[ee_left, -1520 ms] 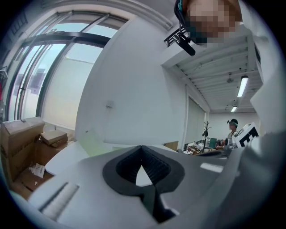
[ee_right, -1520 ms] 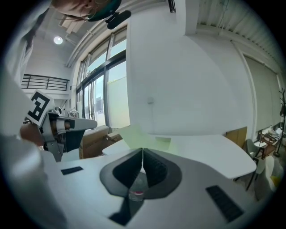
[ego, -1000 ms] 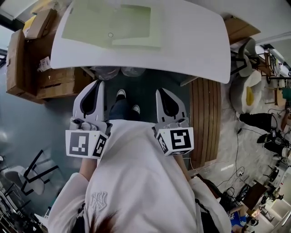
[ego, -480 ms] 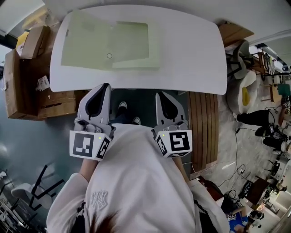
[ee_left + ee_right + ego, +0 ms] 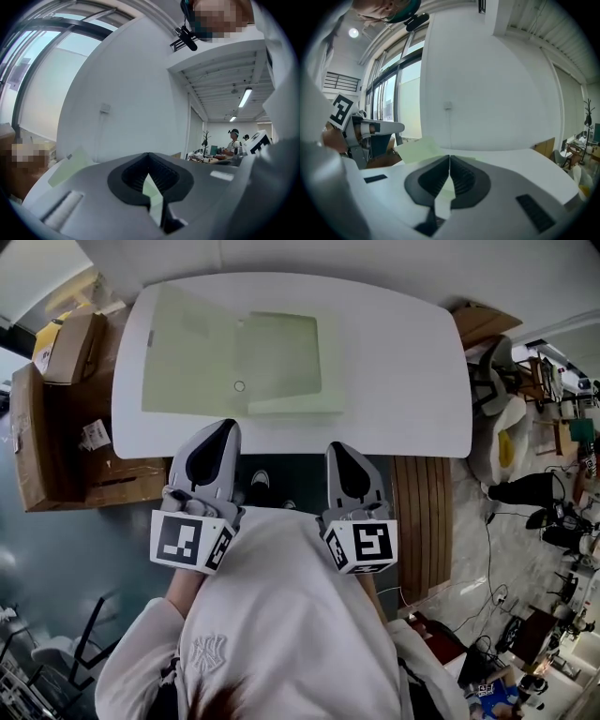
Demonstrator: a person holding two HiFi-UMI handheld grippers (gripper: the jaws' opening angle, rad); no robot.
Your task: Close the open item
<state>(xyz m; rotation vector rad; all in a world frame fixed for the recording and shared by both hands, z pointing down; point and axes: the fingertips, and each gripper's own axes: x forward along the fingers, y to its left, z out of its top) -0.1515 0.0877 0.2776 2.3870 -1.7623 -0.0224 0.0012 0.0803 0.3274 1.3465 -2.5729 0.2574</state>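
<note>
A pale green folder (image 5: pixel 239 362) lies open and flat on the left half of the white table (image 5: pixel 403 381), a small round snap (image 5: pixel 239 386) near its front edge. My left gripper (image 5: pixel 225 425) is shut and empty, its tip at the table's near edge just short of the folder. My right gripper (image 5: pixel 339 446) is also shut and empty, just short of the edge and to the right of the folder. In the left gripper view, the shut gripper (image 5: pixel 149 155) points level at the folder (image 5: pixel 70 164). In the right gripper view, the shut gripper (image 5: pixel 449 157) faces the folder (image 5: pixel 417 147).
Cardboard boxes (image 5: pixel 56 427) stand on the floor left of the table. A slatted wooden bench (image 5: pixel 422 521) runs along the right. Chairs, cables and gear (image 5: pixel 544 512) crowd the far right. The person's shoes (image 5: pixel 261 479) show below the table edge.
The table and folder have come nearer in the head view. Both grippers moved forward together, from over the floor to the table's near edge, jaws staying shut.
</note>
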